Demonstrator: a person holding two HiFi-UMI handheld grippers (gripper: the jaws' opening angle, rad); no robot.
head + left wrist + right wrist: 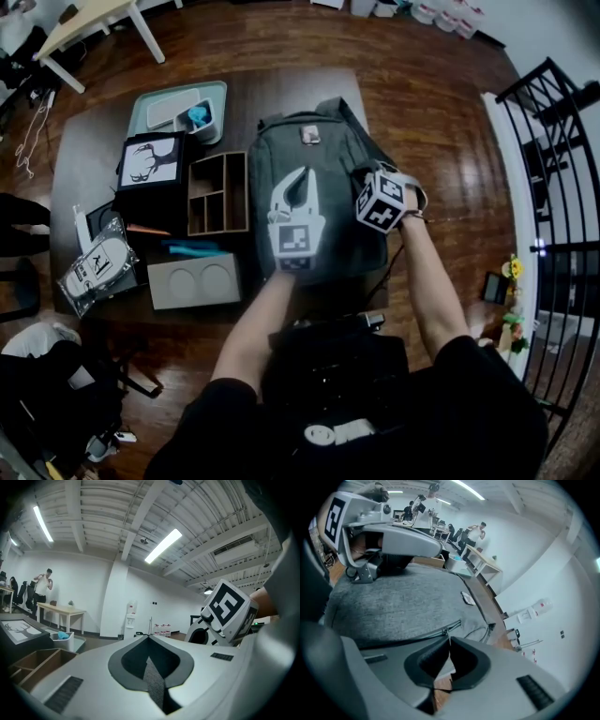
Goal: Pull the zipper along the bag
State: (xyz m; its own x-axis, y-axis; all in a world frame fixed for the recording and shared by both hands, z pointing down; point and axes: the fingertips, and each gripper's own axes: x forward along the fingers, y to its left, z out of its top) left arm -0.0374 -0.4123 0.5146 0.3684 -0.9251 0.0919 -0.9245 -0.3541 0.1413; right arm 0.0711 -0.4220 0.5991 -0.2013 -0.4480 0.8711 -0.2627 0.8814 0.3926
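Centrally in the head view, the grey bag [328, 178] lies on the dark worktop [103, 131], soft fabric likely to bunch; the right gripper [449, 639], fingers near-closed, pinches the small zipper pull [442, 632], the best hold, while the left gripper [149, 641], fingers together and empty, sits over the bag front.

The right gripper [449, 639] pinches zipper pull [444, 631] (grey bag [393, 602]).

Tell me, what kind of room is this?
Likely an open office or lab workspace: long strip lights on a bare beamed ceiling, a white table, and a water cooler.
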